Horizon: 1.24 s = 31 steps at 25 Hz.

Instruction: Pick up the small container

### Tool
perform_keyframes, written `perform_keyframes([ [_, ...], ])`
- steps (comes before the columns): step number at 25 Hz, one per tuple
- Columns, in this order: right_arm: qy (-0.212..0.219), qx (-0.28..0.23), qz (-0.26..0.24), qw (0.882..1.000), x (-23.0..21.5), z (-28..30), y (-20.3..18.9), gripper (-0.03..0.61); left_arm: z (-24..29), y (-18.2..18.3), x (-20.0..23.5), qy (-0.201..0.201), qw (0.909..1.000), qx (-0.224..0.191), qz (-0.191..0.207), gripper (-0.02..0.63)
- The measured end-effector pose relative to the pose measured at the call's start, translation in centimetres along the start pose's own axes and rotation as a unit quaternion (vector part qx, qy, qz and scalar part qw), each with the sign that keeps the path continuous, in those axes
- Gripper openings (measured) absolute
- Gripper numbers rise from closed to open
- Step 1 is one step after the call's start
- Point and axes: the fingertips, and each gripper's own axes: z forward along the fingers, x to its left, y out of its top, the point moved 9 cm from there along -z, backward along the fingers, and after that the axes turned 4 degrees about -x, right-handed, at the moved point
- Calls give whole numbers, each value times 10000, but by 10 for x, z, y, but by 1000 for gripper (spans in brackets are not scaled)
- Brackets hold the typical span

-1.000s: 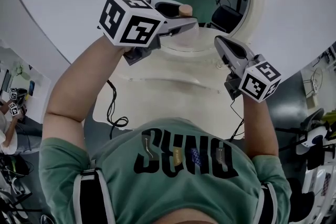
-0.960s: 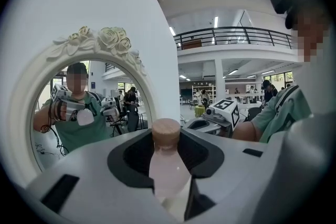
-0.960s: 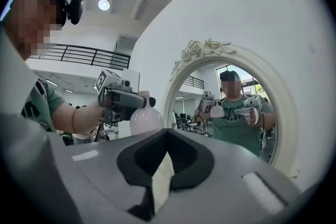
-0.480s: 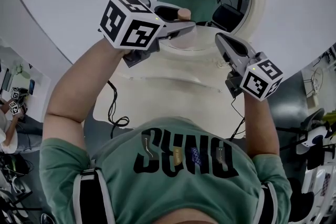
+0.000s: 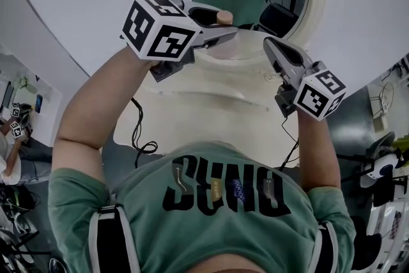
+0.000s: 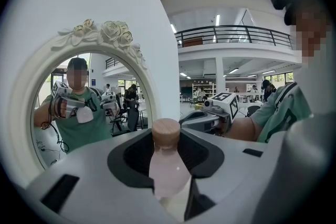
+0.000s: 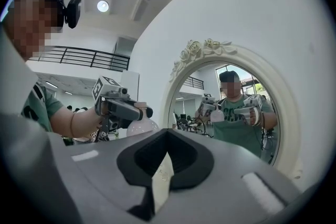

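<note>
The small container (image 6: 167, 165) is a pale, translucent bottle with a round wooden cap (image 5: 224, 15). My left gripper (image 5: 231, 32) is shut on its body and holds it up in front of the round mirror (image 5: 314, 6), cap pointing away from me. In the left gripper view the bottle fills the gap between the jaws of the left gripper (image 6: 166, 140). To its right my right gripper (image 5: 271, 45) is raised at about the same height, jaws together with nothing in them. From the right gripper view (image 7: 167, 136) the bottle (image 7: 142, 124) shows at the left.
The mirror's white carved frame (image 6: 105, 31) stands on a cream vanity top (image 5: 211, 105) against a white wall. The glass reflects a person with both grippers. A black cable (image 5: 137, 137) hangs at the left. Desks and people sit far left.
My right gripper has drifted slightly to the right and up. The left gripper keeps hold of the bottle and has barely moved.
</note>
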Motion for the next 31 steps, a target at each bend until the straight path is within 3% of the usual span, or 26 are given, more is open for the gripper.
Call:
perform_keyframes([
  [31, 50, 37, -79, 9999, 7, -2, 3, 6, -4, -3, -6, -30, 10000, 66, -27, 140],
])
